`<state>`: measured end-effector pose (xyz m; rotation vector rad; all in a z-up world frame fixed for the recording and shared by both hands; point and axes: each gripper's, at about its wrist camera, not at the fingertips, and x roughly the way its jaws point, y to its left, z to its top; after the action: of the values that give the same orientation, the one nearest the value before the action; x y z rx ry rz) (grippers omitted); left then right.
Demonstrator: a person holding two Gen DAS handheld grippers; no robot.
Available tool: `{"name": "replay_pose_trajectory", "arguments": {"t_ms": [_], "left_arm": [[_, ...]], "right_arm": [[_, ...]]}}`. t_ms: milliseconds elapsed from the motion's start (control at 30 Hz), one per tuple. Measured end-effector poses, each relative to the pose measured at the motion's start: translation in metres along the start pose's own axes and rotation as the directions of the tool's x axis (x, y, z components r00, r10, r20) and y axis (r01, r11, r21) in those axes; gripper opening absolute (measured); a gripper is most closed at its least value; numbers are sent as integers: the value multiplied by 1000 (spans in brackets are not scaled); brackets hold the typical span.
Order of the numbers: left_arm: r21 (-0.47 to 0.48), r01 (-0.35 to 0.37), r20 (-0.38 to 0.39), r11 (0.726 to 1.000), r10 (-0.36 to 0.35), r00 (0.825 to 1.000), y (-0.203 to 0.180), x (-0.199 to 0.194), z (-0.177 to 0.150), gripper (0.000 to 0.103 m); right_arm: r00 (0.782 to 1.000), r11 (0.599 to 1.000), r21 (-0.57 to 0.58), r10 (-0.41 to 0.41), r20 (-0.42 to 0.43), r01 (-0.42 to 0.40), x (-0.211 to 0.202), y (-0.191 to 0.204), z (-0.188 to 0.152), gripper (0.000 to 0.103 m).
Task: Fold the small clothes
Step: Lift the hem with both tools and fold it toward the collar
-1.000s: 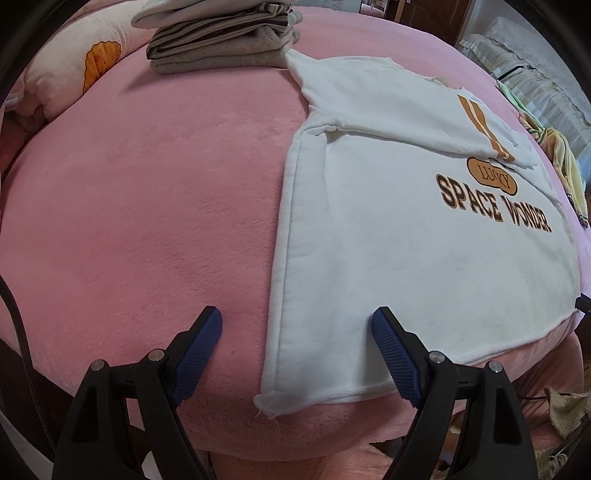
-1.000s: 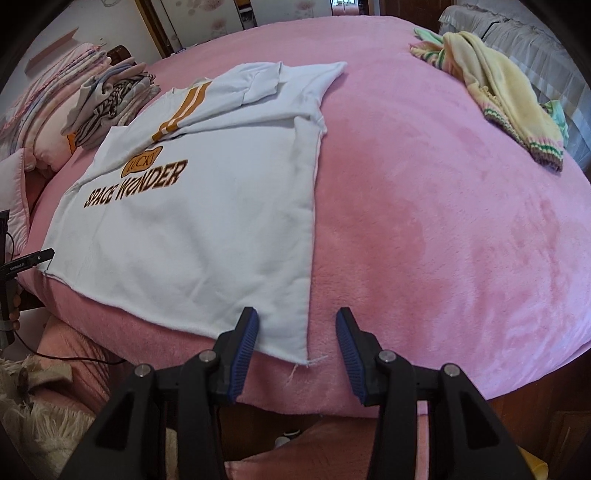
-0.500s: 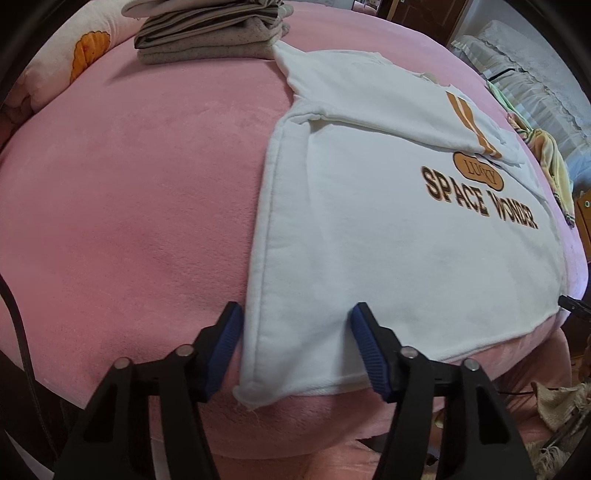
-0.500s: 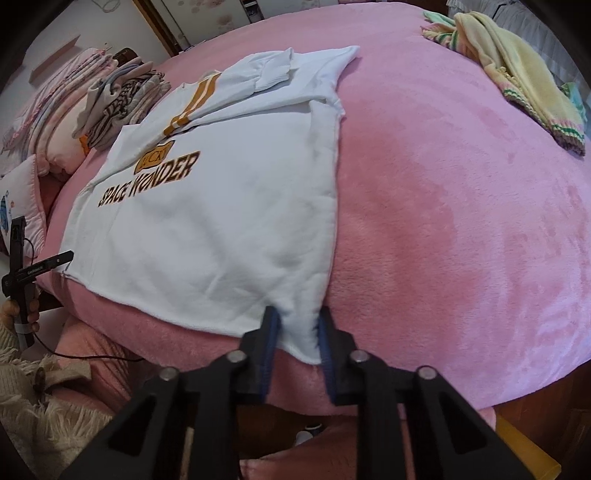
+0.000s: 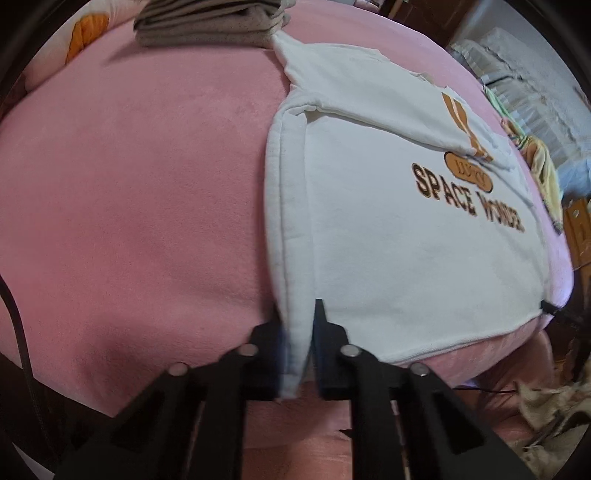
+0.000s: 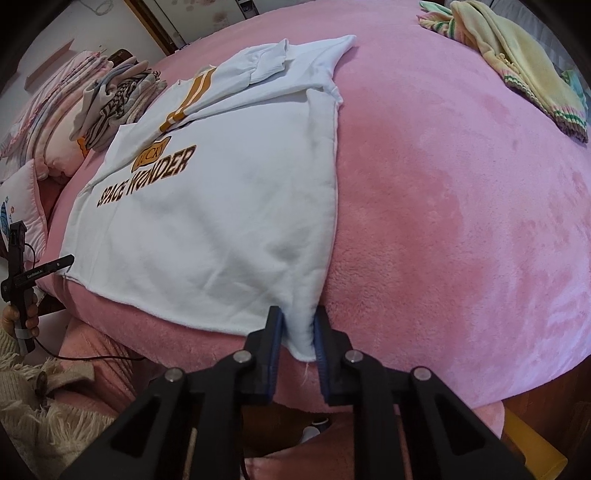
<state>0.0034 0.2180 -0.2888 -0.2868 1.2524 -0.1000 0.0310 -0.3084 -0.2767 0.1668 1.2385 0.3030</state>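
The left gripper [image 5: 297, 325] is clenched on the near left hem corner of the white sweatshirt [image 5: 388, 229], pinching the edge into an upright ridge; the right gripper [image 6: 297, 332] grasps the near right corner likewise; the sweatshirt lies flat on the pink blanket [image 6: 461, 221], sleeves folded across its far part; its print reads "SPACE WONDER"; the badge above is partly covered; a folded pile [image 5: 210, 22] at far left is cut off.

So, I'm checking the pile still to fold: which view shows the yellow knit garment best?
The right wrist view: the yellow knit garment lies spread out with its striped cuffs clear. The left wrist view catches only a squeezed sliver.
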Motion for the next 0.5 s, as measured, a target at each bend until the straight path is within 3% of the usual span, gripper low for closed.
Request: {"name": "replay_pose_trajectory", "arguments": {"t_ms": [200,333,500], "left_arm": [[-94,142,42,985,-139,989,8,-20,8,5],[-144,265,152,954,-243,958,7,-42,20,5],[-192,331,251,924,-280,927,-3,-57,51,5]], "right_arm": [[998,999,-11,42,50,-42,-21,6,6,5],[986,994,16,102,132,-105,-45,2,22,5],[964,991,-4,129,234,-132,-75,10,55,5]]}}
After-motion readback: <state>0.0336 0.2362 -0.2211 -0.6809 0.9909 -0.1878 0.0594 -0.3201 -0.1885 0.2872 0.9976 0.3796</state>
